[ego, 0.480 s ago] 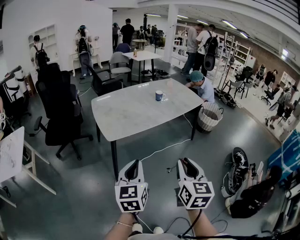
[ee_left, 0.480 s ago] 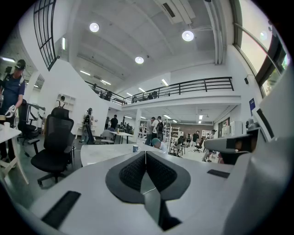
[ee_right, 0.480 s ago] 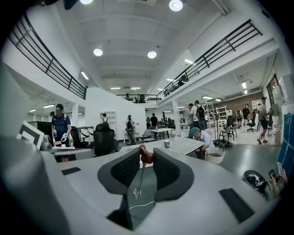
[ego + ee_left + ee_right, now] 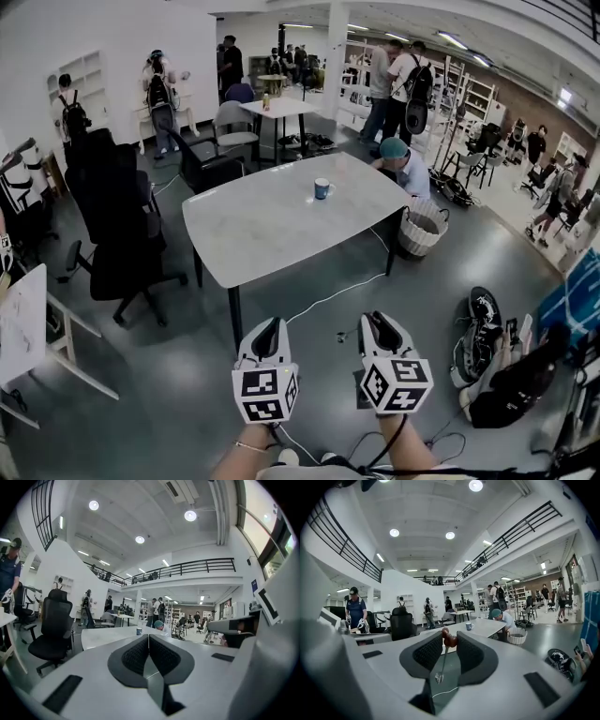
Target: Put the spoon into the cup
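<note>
Right gripper (image 4: 372, 323): pinching the spoon (image 4: 449, 640) at its fingertips, seemingly by its brown handle end, the shaft trailing back between the fingers for carrying.
Left gripper (image 4: 148, 638): fingers pressing together, empty, idling alongside.
Cup (image 4: 469, 626): waiting on the table (image 4: 262, 234), well beyond both fingertips.

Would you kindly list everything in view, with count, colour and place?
table: one, pale marbled top, room centre.
cup: one, blue and white, on the table's far side.
spoon: one, brown-tipped metal, between the jaws of the right gripper.
basket: one, pale woven, right of the table.
office chairs: at least two, black, left of the table.
person in teal cap: one, crouched behind the table.
left gripper: one, white, shut, empty.
right gripper: one, white, shut on the spoon.
</note>
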Demonstrator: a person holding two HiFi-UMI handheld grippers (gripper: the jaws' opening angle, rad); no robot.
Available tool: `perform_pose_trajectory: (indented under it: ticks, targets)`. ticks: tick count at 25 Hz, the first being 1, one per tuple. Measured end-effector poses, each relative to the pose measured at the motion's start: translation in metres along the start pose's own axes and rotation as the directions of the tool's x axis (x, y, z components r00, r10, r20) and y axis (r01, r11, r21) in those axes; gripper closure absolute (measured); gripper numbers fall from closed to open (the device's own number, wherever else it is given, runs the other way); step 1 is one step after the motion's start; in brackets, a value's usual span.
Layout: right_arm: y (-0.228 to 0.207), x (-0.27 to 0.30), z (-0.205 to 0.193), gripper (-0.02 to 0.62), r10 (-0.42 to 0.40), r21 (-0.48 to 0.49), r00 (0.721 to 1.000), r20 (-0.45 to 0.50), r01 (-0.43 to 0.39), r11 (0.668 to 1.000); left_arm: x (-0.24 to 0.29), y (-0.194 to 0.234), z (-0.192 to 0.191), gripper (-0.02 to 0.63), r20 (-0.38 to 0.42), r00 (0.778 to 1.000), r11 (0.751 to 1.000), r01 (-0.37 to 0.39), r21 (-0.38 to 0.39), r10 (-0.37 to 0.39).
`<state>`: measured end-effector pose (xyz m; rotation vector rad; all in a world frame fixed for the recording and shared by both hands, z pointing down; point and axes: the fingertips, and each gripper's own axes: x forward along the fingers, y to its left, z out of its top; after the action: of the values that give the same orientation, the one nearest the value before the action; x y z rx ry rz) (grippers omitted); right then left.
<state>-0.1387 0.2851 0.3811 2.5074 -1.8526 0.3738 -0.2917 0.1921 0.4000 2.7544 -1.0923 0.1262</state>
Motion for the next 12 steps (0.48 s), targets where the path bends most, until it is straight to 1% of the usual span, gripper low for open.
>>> perform_pose_trajectory:
  ticks: [4,8,12]
  targets:
    - [0.001,0.008,-0.004,0.488,-0.024,0.008,1.000,-0.013,0.024,1.000,0.008,0.014,-0.001,0.584,-0.010,1.000,1.000,0.005,-0.016,-0.005]
    - [-0.007,0.018,-0.004,0.488,-0.047,0.035,0.999,-0.019,0.048,0.998,0.020,0.014,0.000,0.584,-0.017,1.000,1.000,0.023,-0.004,-0.023]
    - [-0.019,0.036,0.000,0.488,-0.057,0.036,0.998,-0.007,0.058,0.998,0.041,0.013,0.000,0.584,-0.013,0.999,1.000,0.031,-0.002,-0.032]
